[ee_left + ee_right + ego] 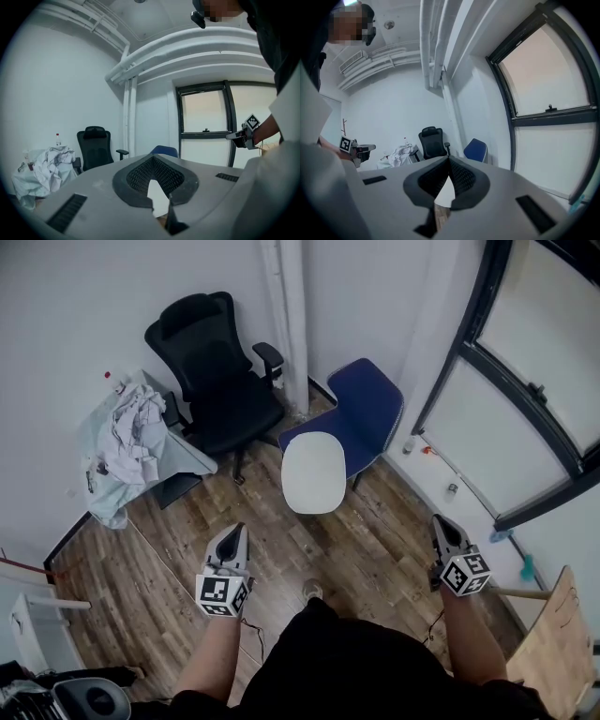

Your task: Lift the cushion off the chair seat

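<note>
- The white cushion (pixel 314 472) lies flat on the seat of the blue chair (pixel 373 397), well ahead of both grippers and roughly midway between them.
- The left gripper (pixel 238 531) has its jaws together, tips meeting, with nothing held.
- The right gripper (pixel 439 520) is closed the same way and also empty.
- Both hover over the wood floor (pixel 375 549), well apart from the chair, so the step in hand looks like the approach.
- To do it well, spread both jaws before reaching the seat; closed tips would only push the cushion.
- Come in low and nearly level, one gripper to each side edge, so one jaw slides under the rim and the other over it.
- Clamp on both sides at matching spots, then raise both hands together to keep the cushion level.
- The cushion looks soft and may sag in the middle, so bite well into the edge.
- The left hand should stay clear of the black office chair (pixel 211 371), which stands near the seat's left side.
</note>
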`<state>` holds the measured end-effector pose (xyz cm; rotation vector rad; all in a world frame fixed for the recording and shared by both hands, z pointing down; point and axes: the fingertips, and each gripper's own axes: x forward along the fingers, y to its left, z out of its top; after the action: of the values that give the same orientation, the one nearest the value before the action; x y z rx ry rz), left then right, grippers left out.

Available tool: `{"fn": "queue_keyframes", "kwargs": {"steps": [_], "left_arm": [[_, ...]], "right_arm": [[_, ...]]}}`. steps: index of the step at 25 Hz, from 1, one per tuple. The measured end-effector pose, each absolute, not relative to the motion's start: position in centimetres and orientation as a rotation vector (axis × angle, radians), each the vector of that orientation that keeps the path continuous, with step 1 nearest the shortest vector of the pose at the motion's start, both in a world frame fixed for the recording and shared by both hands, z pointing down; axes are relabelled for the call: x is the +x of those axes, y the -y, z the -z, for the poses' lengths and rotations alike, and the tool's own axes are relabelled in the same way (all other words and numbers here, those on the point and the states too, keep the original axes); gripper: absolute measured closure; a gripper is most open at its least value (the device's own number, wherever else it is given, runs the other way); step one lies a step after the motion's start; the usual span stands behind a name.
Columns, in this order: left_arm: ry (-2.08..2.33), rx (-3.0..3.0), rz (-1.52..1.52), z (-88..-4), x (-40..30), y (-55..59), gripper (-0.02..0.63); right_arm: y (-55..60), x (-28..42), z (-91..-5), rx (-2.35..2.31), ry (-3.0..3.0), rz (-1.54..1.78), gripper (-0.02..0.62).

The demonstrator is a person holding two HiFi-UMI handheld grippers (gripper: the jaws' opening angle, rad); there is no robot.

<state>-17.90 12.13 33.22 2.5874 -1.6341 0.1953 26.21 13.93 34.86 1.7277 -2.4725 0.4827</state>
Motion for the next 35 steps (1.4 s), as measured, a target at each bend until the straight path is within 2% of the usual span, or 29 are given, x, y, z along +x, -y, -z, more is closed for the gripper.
{"fn": "queue_keyframes", "kwargs": {"steps": [11, 25, 35], "left_arm": [[1.624, 2.585, -0.195, -34.9, -23.7, -3.6, 0.601], [1.629, 2.577, -0.189, -35.9, -21.2, 3.3, 0.601], [1.697, 2.421, -0.383, -40.9, -22.4, 4.3, 0.601]], "right_arm": [[-7.6, 21.1, -35.8, 1.73, 2.435, -0.475, 0.583], [-0.3, 18.6, -38.0, 1.622, 2.452, -0.5, 0.583], [6.9, 16.0, -44.0, 1.488, 2.53, -0.642, 0.583]]}}
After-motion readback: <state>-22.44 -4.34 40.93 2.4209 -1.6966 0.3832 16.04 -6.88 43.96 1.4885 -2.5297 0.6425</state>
